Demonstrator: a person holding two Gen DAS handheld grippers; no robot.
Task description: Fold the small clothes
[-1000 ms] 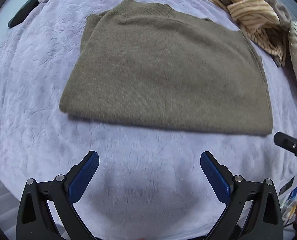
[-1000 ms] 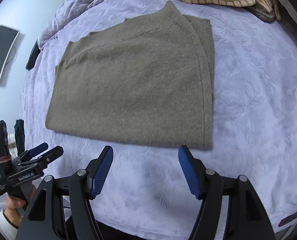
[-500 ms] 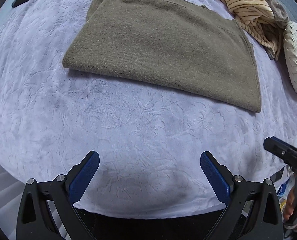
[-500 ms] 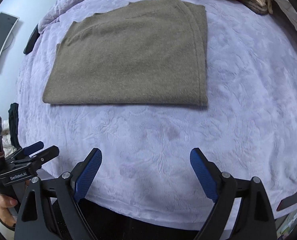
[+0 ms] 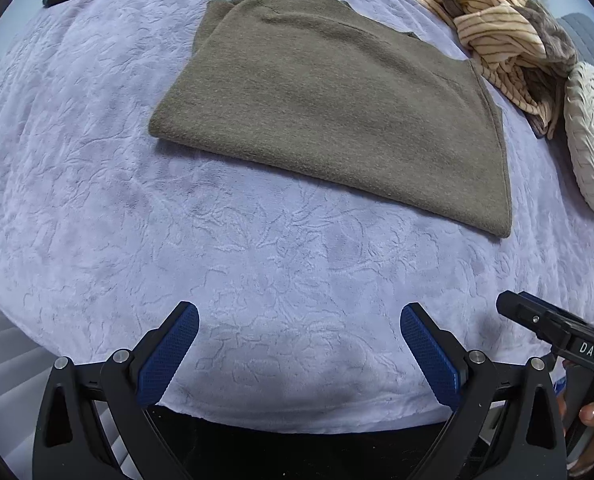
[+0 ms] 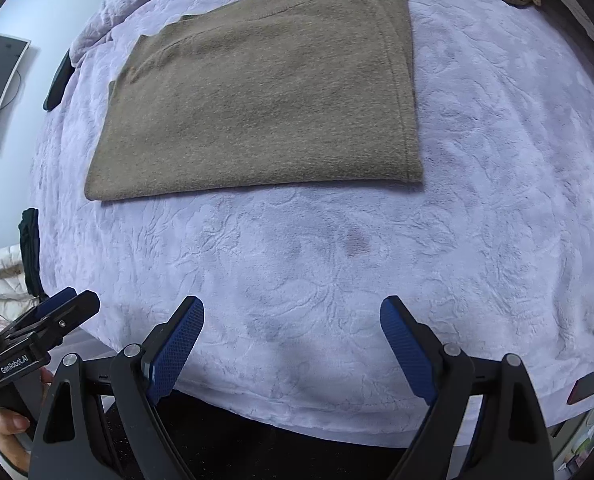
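— What do we have in front of us?

— We see an olive-green knitted garment point(image 5: 333, 96) lying folded into a flat rectangle on a lavender embossed blanket point(image 5: 277, 264). It sits toward the far half of the bed, its layered edges stacked along one side, its neckline pointing away from us.

— And our tools?

— Our left gripper point(image 5: 299, 344) hangs over the near edge of the blanket with its blue pads spread wide and nothing between them. Our right gripper point(image 6: 293, 342) does the same: jaws apart, holding nothing, only bare blanket below. Both are well apart from the garment. From the left wrist view we also catch the side of the right gripper at the frame's right edge, with fingers of a hand point(image 5: 593, 420) wrapped on its handle.

— Anything else on the bed?

— A heap of cream striped clothing point(image 5: 497, 28) lies just beyond the garment's far right corner, beside a round white ribbed cushion point(image 5: 591, 136). A dark flat object point(image 6: 59, 80) rests at the blanket's far left edge.
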